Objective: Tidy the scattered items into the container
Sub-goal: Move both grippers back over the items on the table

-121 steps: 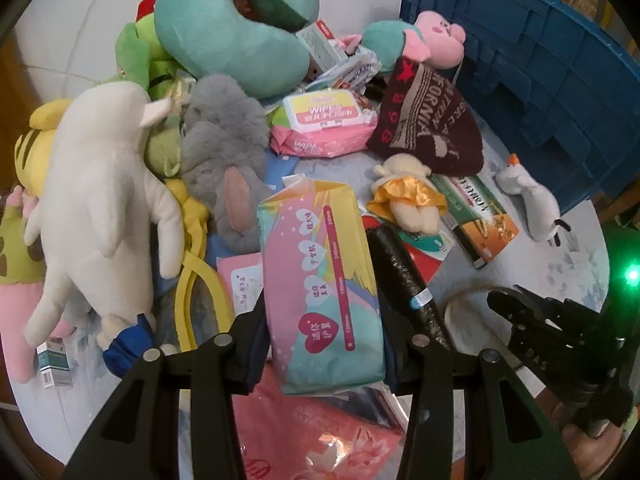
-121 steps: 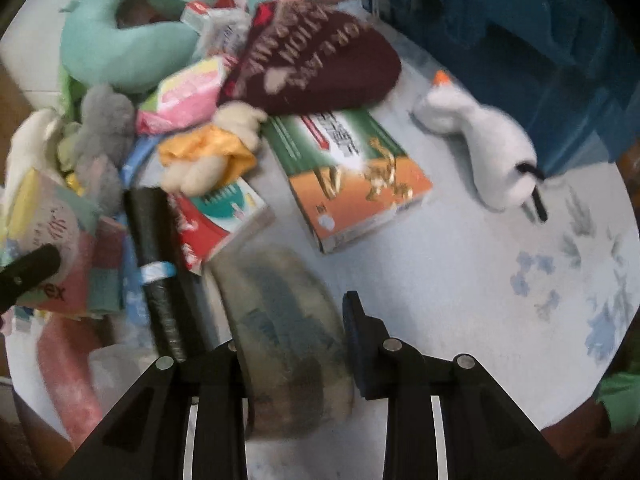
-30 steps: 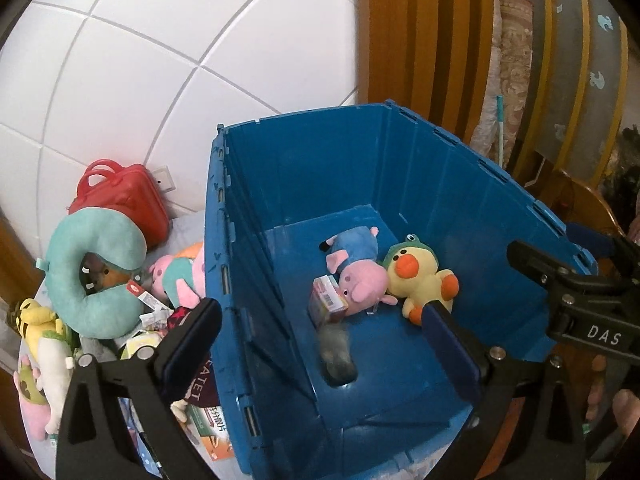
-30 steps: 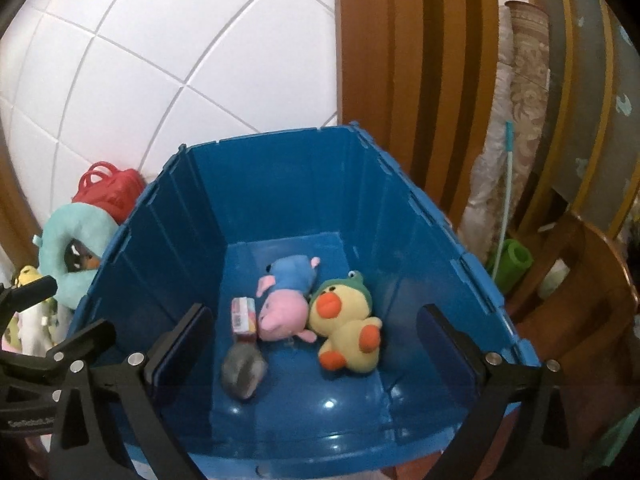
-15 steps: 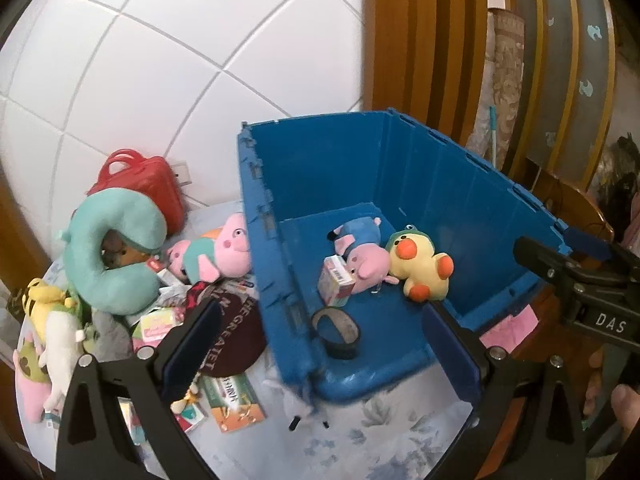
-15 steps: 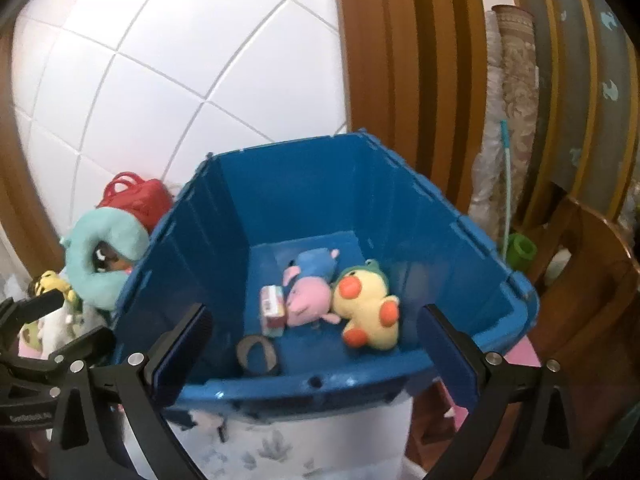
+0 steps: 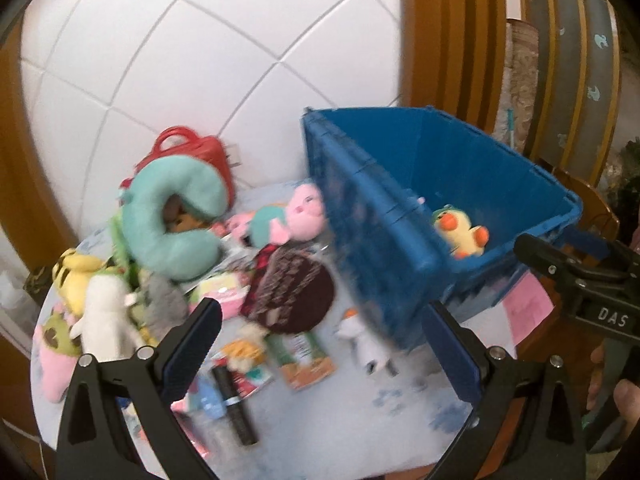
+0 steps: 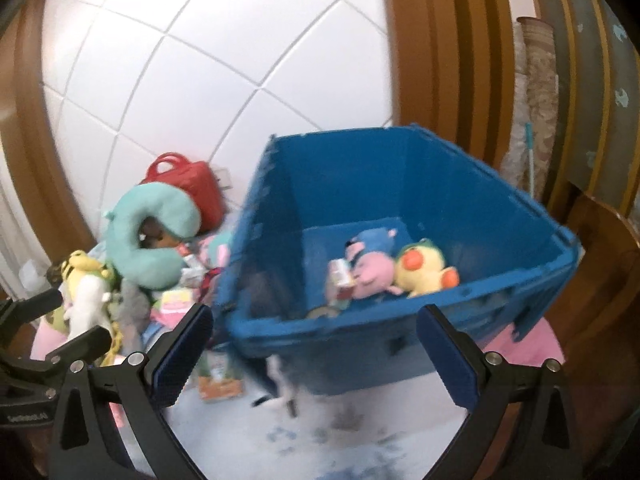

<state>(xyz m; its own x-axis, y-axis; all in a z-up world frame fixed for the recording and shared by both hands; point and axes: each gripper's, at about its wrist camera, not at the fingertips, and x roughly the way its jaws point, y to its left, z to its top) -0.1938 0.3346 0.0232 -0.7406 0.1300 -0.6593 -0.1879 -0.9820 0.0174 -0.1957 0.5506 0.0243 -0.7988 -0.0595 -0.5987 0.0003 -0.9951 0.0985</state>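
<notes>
**Left wrist view: both grippers empty, next pick to be chosen**

Left wrist view: the left gripper (image 7: 320, 344) is seen spread wide with nothing between its fingers, held above the scattered pile on the worktop (image 7: 360, 432). The right gripper (image 8: 316, 350) is likewise spread and empty, facing the blue container (image 8: 400, 332).

Inside the container a yellow duck plush (image 8: 424, 266), a pink and blue pig plush (image 8: 370, 266) and a small box (image 8: 339, 280) are already lying. Much more is left outside: a teal neck pillow (image 7: 168, 224), a maroon beanie (image 7: 292, 292), a small white plush (image 7: 366, 344), a green and orange box (image 7: 304, 356) and a black cylinder (image 7: 234, 408), among others.

The step in hand is judged to be a return toward the pile for a fresh pick. A descent over one loose item and a closing of the fingers is called for next; the small white plush, lying just beside the container's near wall, seems easy to reach.

Open worktop is available at the front. The container's tall rim must be cleared on each carry, and the worktop's rounded edge is close.
</notes>
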